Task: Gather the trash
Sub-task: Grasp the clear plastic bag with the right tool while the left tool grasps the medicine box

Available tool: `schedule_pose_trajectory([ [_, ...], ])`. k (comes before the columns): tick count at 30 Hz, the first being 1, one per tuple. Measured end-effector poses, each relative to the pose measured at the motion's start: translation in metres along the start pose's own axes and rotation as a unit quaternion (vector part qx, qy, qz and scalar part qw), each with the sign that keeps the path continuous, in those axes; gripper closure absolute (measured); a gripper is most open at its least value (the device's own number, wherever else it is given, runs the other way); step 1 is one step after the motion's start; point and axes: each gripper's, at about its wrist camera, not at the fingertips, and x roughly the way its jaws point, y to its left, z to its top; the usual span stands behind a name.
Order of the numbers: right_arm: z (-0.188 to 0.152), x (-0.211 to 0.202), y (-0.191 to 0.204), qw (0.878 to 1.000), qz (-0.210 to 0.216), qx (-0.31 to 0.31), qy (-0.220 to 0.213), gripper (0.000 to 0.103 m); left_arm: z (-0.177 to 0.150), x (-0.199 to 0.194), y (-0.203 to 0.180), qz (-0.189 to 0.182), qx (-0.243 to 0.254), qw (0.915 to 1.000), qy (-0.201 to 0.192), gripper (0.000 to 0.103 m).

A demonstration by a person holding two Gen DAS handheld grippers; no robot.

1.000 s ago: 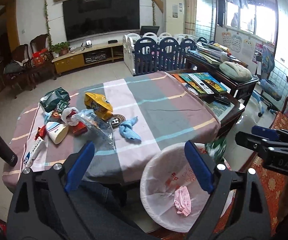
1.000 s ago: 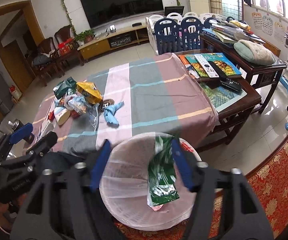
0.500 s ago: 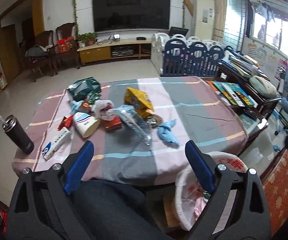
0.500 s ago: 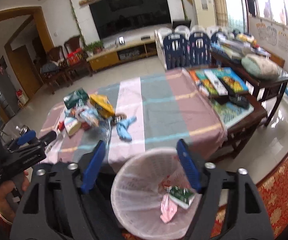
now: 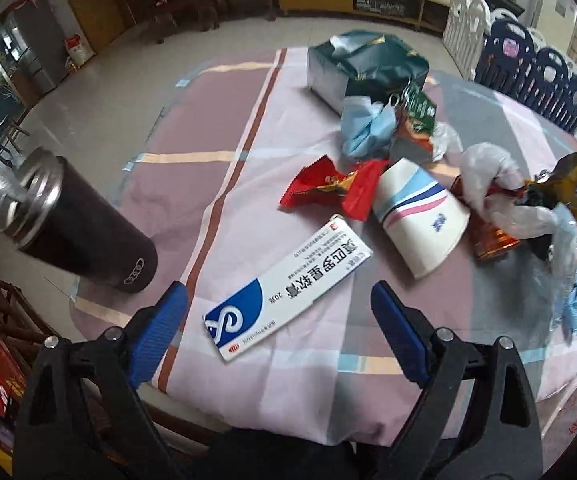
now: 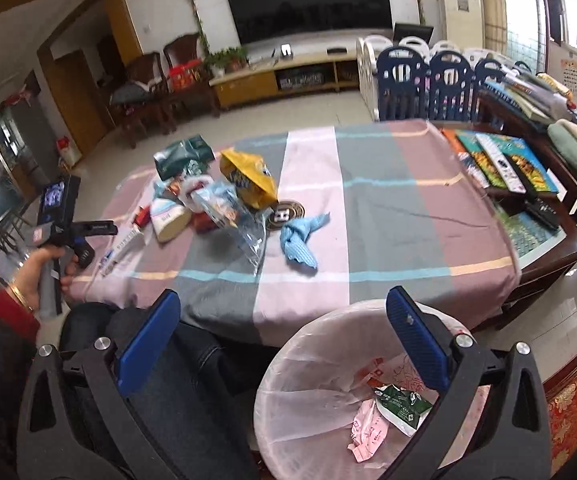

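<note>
My left gripper (image 5: 280, 304) is open and empty, low over the table's left end, with a white and blue medicine box (image 5: 288, 288) lying between its fingertips. Beyond it lie a red wrapper (image 5: 328, 188), a paper cup (image 5: 420, 216) on its side, a blue mask (image 5: 368, 128) and a green bag (image 5: 364, 68). My right gripper (image 6: 284, 312) is open and empty above a white-lined trash bin (image 6: 308, 392) that holds a green packet (image 6: 402, 404) and a pink wrapper (image 6: 366, 428). The left gripper also shows in the right wrist view (image 6: 88, 228).
A black tumbler (image 5: 76, 236) stands at the table's left corner beside my left gripper. A yellow bag (image 6: 250, 178), clear plastic (image 6: 240, 224) and a blue cloth (image 6: 300, 236) lie mid-table. A side table with books and remotes (image 6: 508, 164) stands to the right.
The green packet dropped from my right gripper into the bin. My left gripper swung left from the bin and came down close over the medicine box.
</note>
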Motion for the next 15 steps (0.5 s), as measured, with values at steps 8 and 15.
schedule_pose_trajectory([
  [8, 0.025, 0.121, 0.022, 0.996, 0.039, 0.001, 0.086, 0.002, 0.002, 0.057, -0.005, -0.054, 0.037, 0.9967, 0.048, 0.01],
  [15, 0.056, 0.214, 0.078, 0.987, 0.015, -0.113, 0.11, 0.003, 0.003, 0.068, 0.002, -0.085, 0.025, 0.9937, 0.069, 0.01],
])
